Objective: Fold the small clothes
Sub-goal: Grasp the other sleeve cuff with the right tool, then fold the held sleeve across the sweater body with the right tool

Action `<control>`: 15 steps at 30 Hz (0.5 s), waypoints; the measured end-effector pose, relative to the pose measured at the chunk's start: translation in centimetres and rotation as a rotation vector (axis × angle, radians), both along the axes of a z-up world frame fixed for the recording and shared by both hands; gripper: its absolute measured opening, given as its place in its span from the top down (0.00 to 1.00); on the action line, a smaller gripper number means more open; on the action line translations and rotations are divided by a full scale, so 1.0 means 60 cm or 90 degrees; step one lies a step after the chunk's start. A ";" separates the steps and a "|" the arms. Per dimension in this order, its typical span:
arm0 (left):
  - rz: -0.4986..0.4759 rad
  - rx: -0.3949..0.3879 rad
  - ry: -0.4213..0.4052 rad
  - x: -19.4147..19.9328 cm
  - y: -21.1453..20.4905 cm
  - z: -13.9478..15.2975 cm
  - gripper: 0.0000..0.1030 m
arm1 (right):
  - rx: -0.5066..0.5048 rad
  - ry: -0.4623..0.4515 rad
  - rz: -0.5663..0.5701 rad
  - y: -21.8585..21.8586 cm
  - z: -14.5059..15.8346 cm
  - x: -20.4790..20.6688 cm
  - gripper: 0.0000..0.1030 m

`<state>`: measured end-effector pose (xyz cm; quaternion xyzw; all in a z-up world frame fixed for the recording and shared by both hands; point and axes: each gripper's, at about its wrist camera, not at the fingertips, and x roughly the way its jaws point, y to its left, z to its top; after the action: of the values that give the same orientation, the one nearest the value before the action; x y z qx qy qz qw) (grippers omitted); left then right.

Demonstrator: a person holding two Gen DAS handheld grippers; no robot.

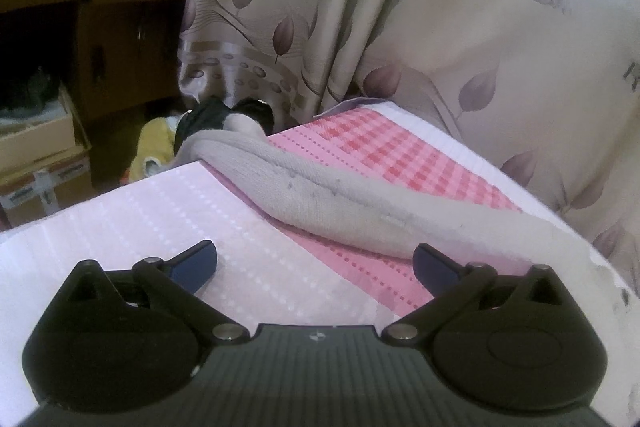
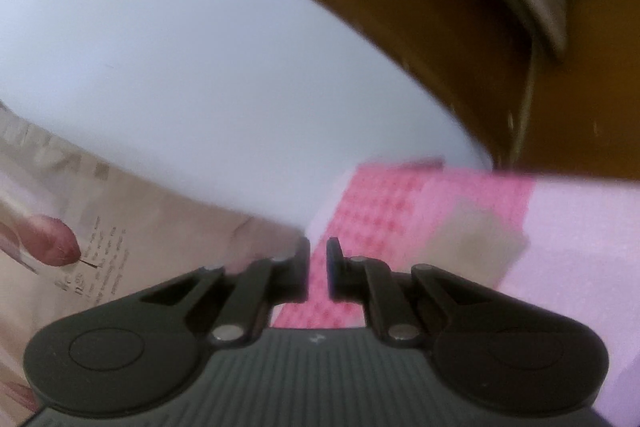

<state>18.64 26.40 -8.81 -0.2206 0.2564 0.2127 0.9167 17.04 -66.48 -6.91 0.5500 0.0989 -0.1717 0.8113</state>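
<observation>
A grey knitted garment lies stretched across the pink and white checked bed sheet. Its far end is held by my right gripper, seen in the left wrist view as a black shape at the bed's far edge. My left gripper is open and empty, just short of the garment's near edge. In the blurred right wrist view my right gripper has its jaws almost together with a thin gap, and no cloth shows between them. A beige folded patch lies on the pink sheet there.
A leaf-print curtain hangs behind the bed. A brown wooden cabinet, cardboard boxes and a yellow soft item stand on the floor to the left. The right wrist view shows a white wall and brown wood.
</observation>
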 end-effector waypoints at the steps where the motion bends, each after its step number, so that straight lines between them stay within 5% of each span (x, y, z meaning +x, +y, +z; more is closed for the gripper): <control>1: 0.001 -0.005 -0.005 -0.001 0.002 0.000 0.00 | 0.002 0.031 -0.001 -0.002 -0.013 -0.004 0.54; 2: 0.001 -0.007 -0.007 -0.002 0.003 0.000 0.00 | -0.004 0.047 -0.007 -0.003 -0.027 -0.010 0.25; 3: 0.001 -0.006 -0.006 -0.001 0.002 0.000 0.00 | -0.009 0.058 -0.015 -0.005 -0.039 -0.018 0.19; 8: 0.001 0.005 0.004 -0.001 0.000 -0.001 0.00 | 0.049 0.043 -0.045 -0.032 -0.118 -0.035 0.21; 15: 0.003 0.025 0.023 0.006 -0.008 0.000 0.00 | 0.001 0.052 -0.021 -0.029 -0.115 0.018 0.21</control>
<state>19.01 25.93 -8.80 -0.1993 0.2682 0.2235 0.9156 18.13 -68.21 -13.79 0.5447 0.1234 -0.2073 0.8032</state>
